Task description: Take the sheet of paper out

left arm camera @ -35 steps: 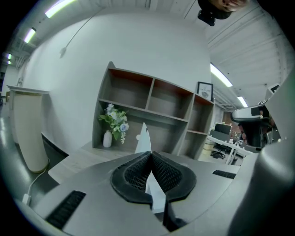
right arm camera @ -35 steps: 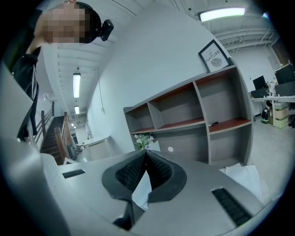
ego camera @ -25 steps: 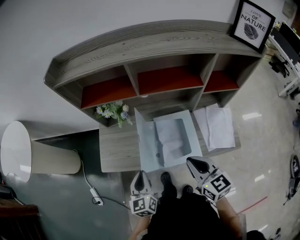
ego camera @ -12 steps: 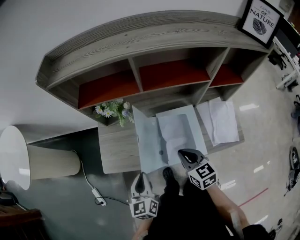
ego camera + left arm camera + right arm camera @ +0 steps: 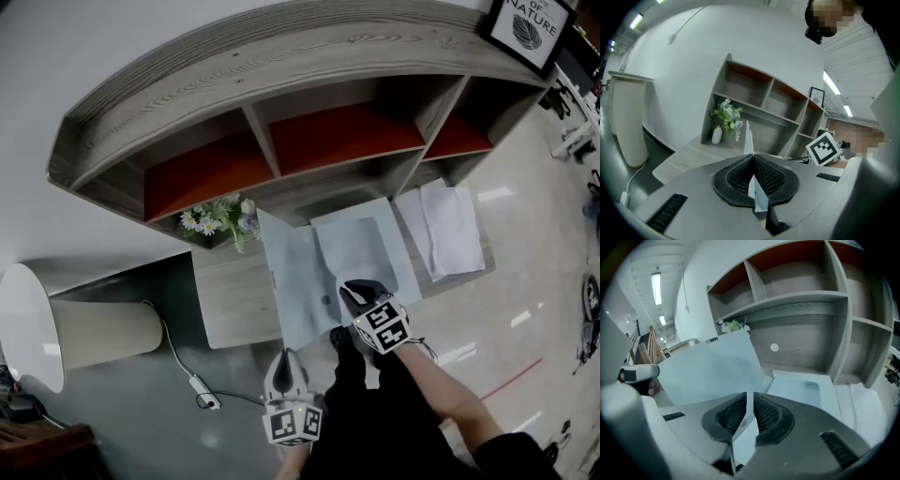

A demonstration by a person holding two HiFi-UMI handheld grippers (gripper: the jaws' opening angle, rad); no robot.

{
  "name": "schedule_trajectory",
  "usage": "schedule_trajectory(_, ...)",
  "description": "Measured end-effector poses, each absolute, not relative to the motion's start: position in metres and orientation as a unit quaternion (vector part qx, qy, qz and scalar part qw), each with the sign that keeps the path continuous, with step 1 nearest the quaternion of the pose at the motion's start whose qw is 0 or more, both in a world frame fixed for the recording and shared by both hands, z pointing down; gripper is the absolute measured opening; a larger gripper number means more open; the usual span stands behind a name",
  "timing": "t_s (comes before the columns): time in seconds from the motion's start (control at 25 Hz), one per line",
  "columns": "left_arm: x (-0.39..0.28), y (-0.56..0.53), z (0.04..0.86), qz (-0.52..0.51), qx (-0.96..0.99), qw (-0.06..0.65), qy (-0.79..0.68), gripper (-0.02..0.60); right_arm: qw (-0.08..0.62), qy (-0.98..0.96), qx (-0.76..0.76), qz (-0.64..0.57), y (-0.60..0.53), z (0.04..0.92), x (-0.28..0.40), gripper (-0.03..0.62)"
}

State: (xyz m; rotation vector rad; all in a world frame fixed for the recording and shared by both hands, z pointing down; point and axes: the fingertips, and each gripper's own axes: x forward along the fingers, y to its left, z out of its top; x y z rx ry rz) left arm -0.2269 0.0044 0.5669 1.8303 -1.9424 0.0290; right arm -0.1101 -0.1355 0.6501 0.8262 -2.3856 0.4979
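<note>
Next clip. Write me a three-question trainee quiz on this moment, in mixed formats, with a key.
1. True or false: the left gripper is shut on the edge of the folder cover.
2. What stands on the desk under the left compartment of the shelf? A) a kettle B) a flower vase C) a stack of books
3. Fill in: the right gripper, jaws slightly apart, is over the open ___.

Key: 1 true; 2 B; 3 folder.
</note>
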Motion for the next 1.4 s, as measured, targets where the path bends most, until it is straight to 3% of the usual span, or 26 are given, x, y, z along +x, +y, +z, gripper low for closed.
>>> schedule_trajectory(0.36,-0.231,0.006,0.569,0.022,0.667,0.240,-0.705,0.015,0.326,-0.869,0.312,0.205,-0.152,0.698,-0.119,0.023)
schedule_trajectory(0.92,-0.232,0.007,0.571,0.033,0.667,0.239,-0.705,0.015,0.402,-0.845,0.294,0.194,-0.167,0.757,-0.133,0.103)
schedule_trajectory(1.4,-0.233,0.008,0.573,0.034,0.661,0.241,-0.710,0.015,0.447,-0.831,0.278,0.181,-0.175,0.781,-0.140,0.104)
